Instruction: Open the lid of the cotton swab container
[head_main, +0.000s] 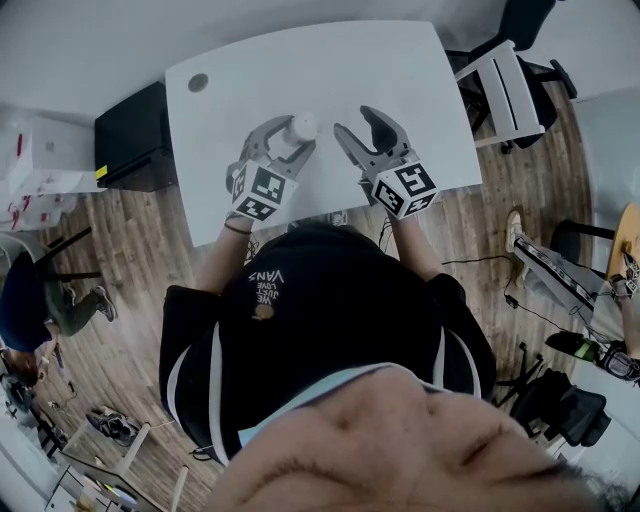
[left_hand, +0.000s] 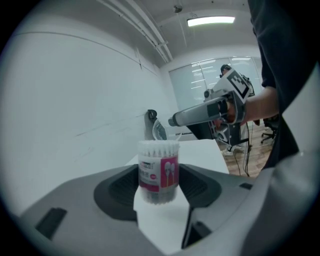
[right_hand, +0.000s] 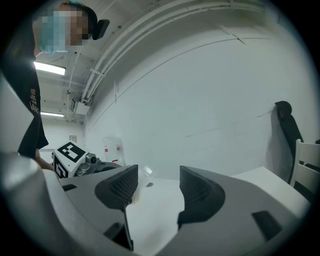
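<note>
A: Left gripper (head_main: 290, 140), status?
B: Jaws closed against both sides of the cotton swab container (left_hand: 159, 172). It stands upright on the white table (head_main: 260, 75), toward the near edge, left of centre. The lid (head_main: 302, 127) is on.
A: Right gripper (head_main: 356, 121)?
B: Jaws wide apart, nothing between them. It is just right of the container and not touching it, tips pointing far.
A: Contents?
B: White swab tips packed at the top; pink label on the side.
</note>
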